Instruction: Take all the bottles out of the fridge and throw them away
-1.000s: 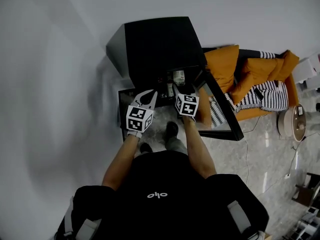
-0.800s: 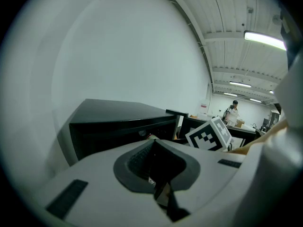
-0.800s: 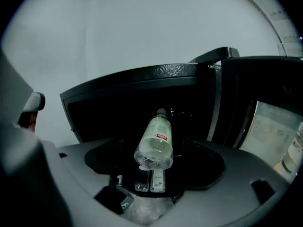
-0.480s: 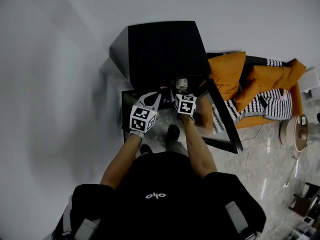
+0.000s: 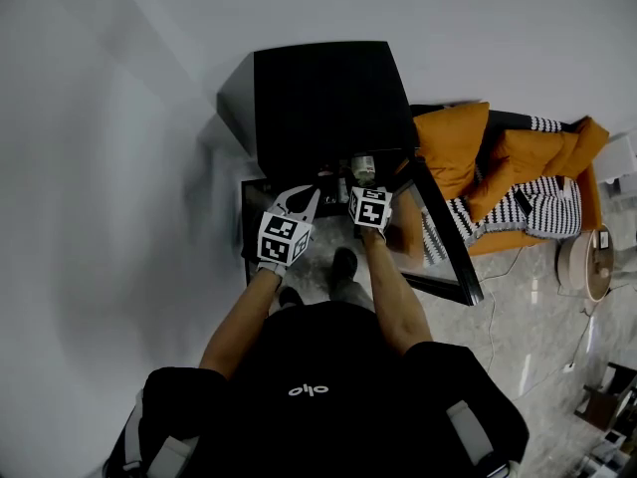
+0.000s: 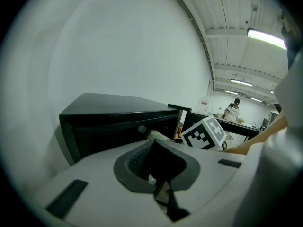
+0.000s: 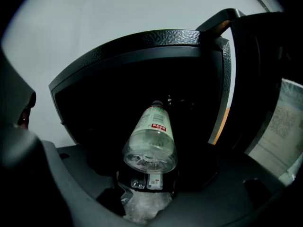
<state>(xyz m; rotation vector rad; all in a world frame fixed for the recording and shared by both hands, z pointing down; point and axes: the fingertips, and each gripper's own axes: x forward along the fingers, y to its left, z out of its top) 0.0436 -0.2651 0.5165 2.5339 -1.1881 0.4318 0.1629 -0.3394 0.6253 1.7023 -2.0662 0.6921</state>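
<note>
Fridge [image 5: 328, 98] upper centre, door [image 5: 445, 242] open | right gripper [image 7: 149, 176] clamped on clear bottle [image 7: 150, 141], base toward camera | left gripper [image 6: 158, 167] closed, empty, lower centre

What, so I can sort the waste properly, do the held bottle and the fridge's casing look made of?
The bottle looks like clear, glossy thin plastic: see-through wall, lobed moulded base, printed label. The fridge has a black casing with a pebbled, slightly shiny skin along its top edge. It could be painted metal or plastic; I cannot tell which.
</note>
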